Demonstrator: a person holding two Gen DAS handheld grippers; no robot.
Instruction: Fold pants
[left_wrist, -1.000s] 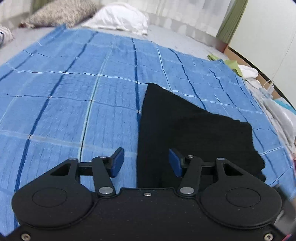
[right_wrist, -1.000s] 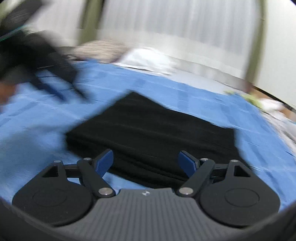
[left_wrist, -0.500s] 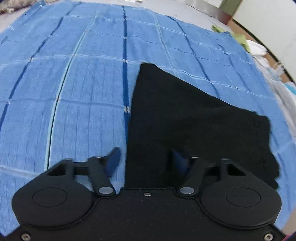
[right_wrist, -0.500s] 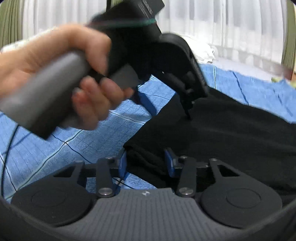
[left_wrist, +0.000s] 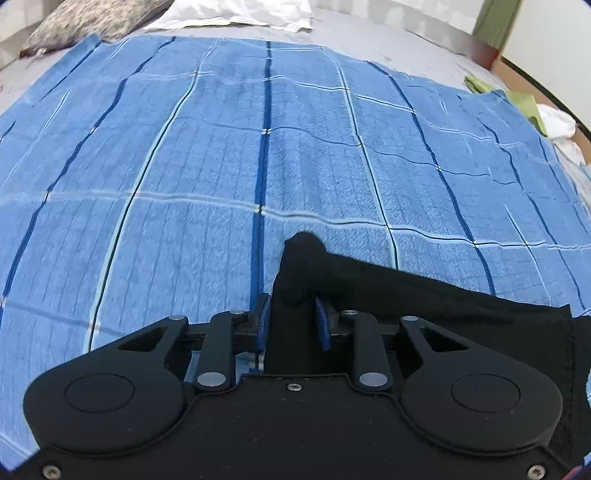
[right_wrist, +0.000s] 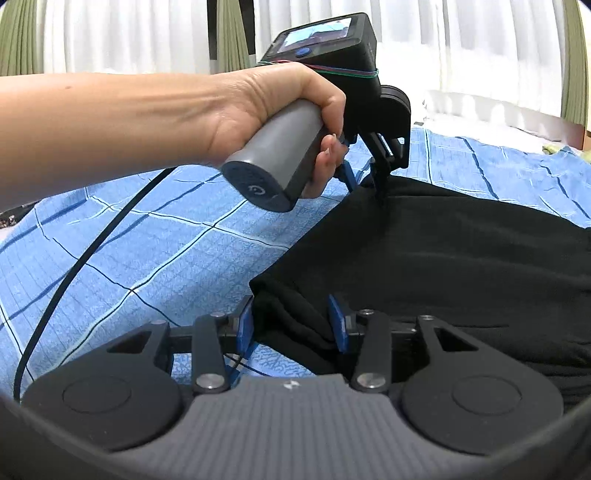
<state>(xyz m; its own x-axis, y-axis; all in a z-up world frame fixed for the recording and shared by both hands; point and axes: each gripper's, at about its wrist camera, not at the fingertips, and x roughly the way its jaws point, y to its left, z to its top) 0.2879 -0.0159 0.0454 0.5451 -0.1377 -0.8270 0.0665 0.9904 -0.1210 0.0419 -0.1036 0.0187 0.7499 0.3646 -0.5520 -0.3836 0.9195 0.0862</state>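
Pinching black pants (right_wrist: 461, 266) w/ both claws; only right view shows person's hand (right_wrist: 266, 110) gripping left claw (right_wrist: 369, 177).

Left gripper (left_wrist: 291, 319): pointing steeply down, its jaws just closing in, pads now pinching a raised corner of the pants (left_wrist: 424, 295).
Left hand (right_wrist: 280, 122): wrapping around the grey handle, forearm reaching in from the left of the right wrist view.
Right gripper (right_wrist: 293, 325): tilting gently downward, jaws half closed, blue pads pressing a bunched fold of cloth between them.
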